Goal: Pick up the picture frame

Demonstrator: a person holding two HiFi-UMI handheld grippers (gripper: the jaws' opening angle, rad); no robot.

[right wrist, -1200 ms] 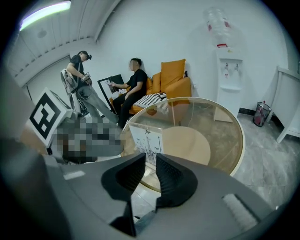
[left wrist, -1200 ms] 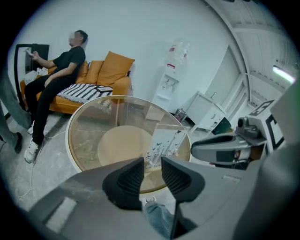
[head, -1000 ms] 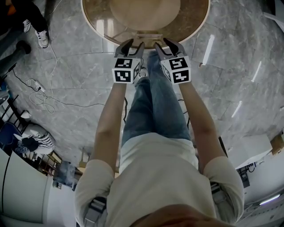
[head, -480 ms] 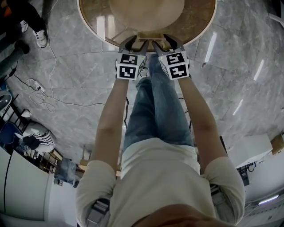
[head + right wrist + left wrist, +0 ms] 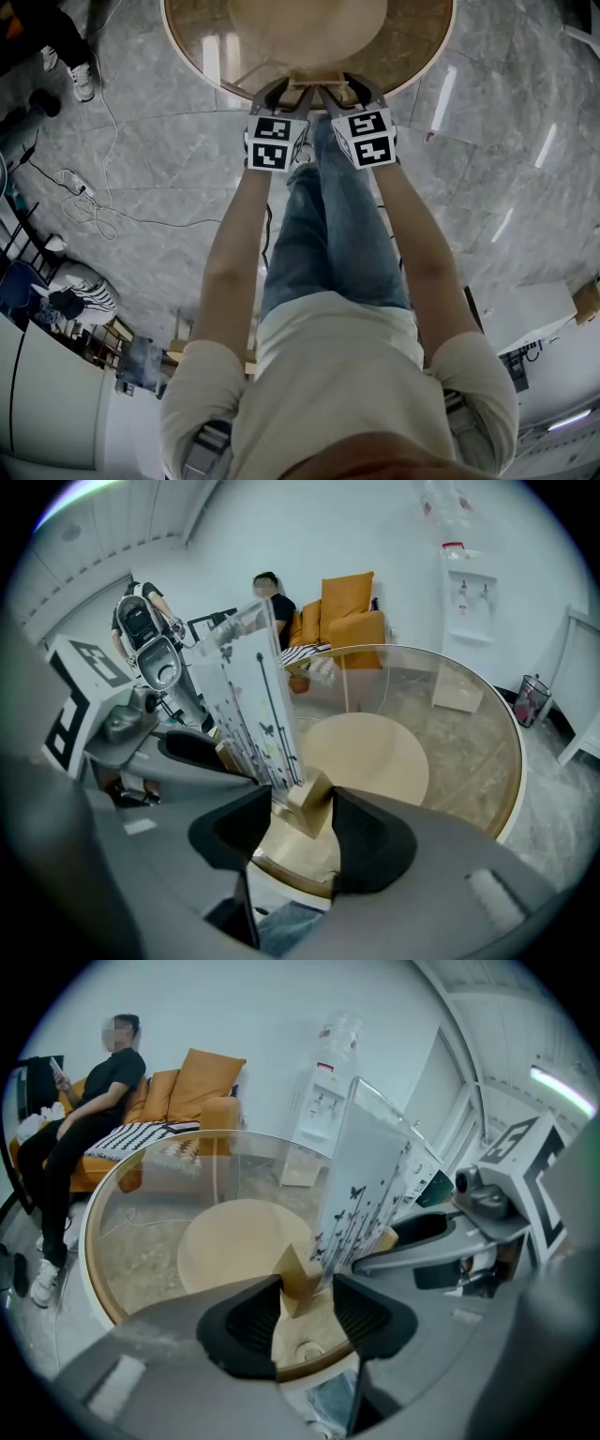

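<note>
Picture frame (image 5: pixel 312 77) upright at the 6 o'clock rim of the round glass table (image 5: pixel 417 52), at 12 o'clock from the person; left gripper (image 5: pixel 284 92) at its 9 o'clock end, right gripper (image 5: pixel 349 91) at its 3 o'clock end; both pairs of jaws spread wide and closing, each straddling the wooden base (image 5: pixel 298 1279), pads not visibly pressing.

place: looks like an office lounge to me | clues: orange sofa (image 5: pixel 192 1087), water dispenser (image 5: pixel 323 1101), round glass table (image 5: pixel 89 1246), polished marble floor (image 5: pixel 169 159), cables (image 5: pixel 80 202) lying around
</note>
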